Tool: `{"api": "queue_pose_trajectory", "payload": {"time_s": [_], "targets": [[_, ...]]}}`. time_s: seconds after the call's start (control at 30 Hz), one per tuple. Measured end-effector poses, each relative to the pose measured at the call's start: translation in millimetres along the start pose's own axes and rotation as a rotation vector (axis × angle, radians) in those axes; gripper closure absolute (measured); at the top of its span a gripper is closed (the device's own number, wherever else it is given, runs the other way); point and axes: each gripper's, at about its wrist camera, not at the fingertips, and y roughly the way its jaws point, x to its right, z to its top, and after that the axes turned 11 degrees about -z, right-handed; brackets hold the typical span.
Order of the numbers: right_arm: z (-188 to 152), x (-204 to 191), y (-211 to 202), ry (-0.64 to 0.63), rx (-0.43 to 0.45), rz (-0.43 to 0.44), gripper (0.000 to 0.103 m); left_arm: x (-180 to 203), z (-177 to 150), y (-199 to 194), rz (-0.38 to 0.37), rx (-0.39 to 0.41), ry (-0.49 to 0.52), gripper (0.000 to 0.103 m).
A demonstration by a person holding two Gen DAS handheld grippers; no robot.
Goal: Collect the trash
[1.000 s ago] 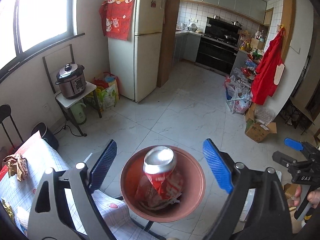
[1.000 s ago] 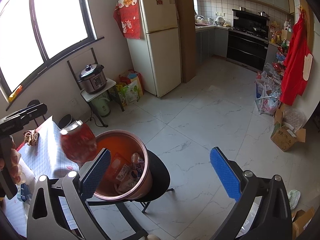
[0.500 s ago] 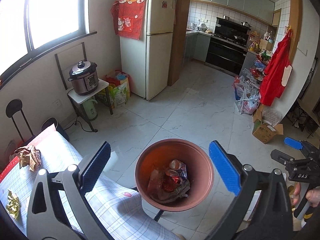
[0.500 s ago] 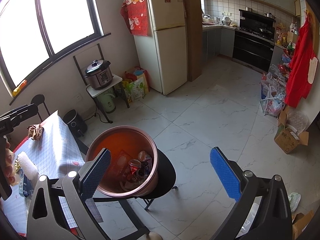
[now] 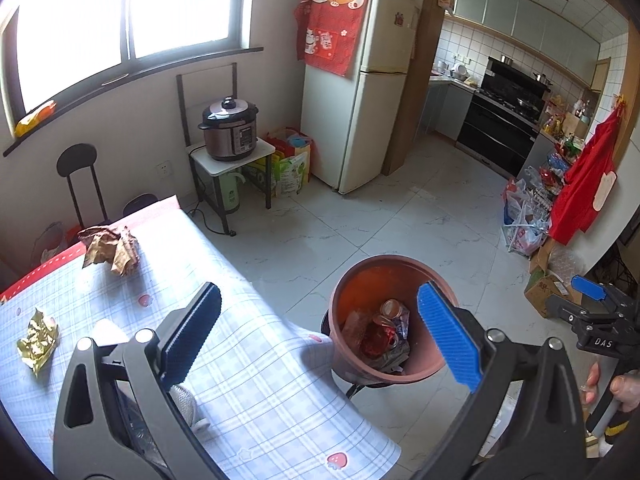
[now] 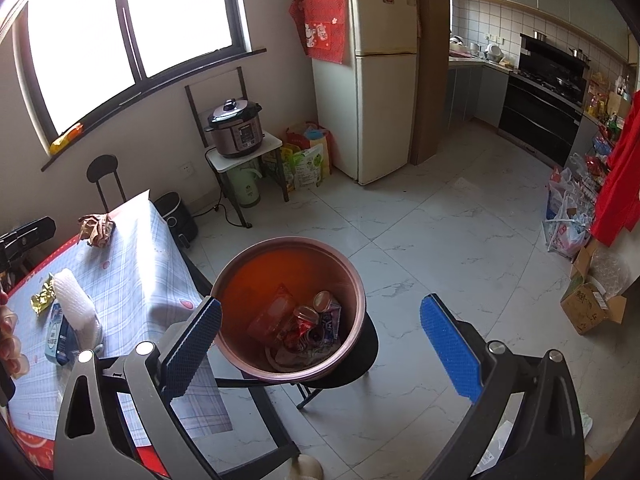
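A copper-red trash bin [image 5: 360, 276] [image 6: 240, 276] stands on a black stool beside the table and holds a crushed red can [image 5: 378, 336] [image 6: 304, 320] and wrappers. On the checked tablecloth lie a crumpled brown paper [image 5: 110, 246] [image 6: 96, 230], a gold wrapper [image 5: 37, 338] [image 6: 43, 300], a white foam roll [image 6: 74, 306] and a blue packet [image 6: 56, 336]. My left gripper [image 5: 320, 336] is open and empty, between table edge and bin. My right gripper [image 6: 320, 344] is open and empty, just in front of the bin.
The table [image 5: 248, 380] edge lies left of the bin. A pressure cooker [image 5: 230, 130] sits on a small stand by the wall, next to a fridge [image 5: 360, 92]. Bags and cardboard boxes [image 5: 544, 284] line the right wall. A black chair [image 5: 78, 184] stands behind the table.
The red can has dropped out of my left gripper into the bin. My left gripper has swung left over the table edge. The right gripper has drawn back slightly.
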Motion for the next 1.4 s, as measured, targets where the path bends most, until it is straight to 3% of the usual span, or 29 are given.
{"api": "queue_pose_trajectory", "payload": {"time_s": [0.3,0.47,0.8,1.1,1.3,1.4], "targets": [[-4.9,-69.2,-16.6,-0.063,0.006,0.082,0.005,-68.8,-48.6,-72.8,0.1,0.018,-0.127,0.006],[-12.7,-117.1,-25.5,-0.097,0.003,0.134,0.005,-115.2,-82.0,-128.2,0.192,0.053,-0.19,0.006],[-37.7,-226.0,-36.4,-0.231,-0.025,0.291,0.005,-213.1,-184.7,-236.5,0.404,0.135,-0.378,0.006],[-77.0,-333.3,-38.8,-0.381,-0.147,0.399,0.005,-275.5,-281.2,-279.9,0.438,0.153,-0.621,0.006],[-94.3,-389.7,-28.2,-0.371,-0.222,0.521,0.006,-304.0,-307.8,-289.2,0.429,0.157,-0.674,0.006],[-103.2,-420.0,-11.8,-0.347,-0.251,0.553,0.016,-319.2,-318.7,-298.5,0.438,0.168,-0.686,0.006]]}}
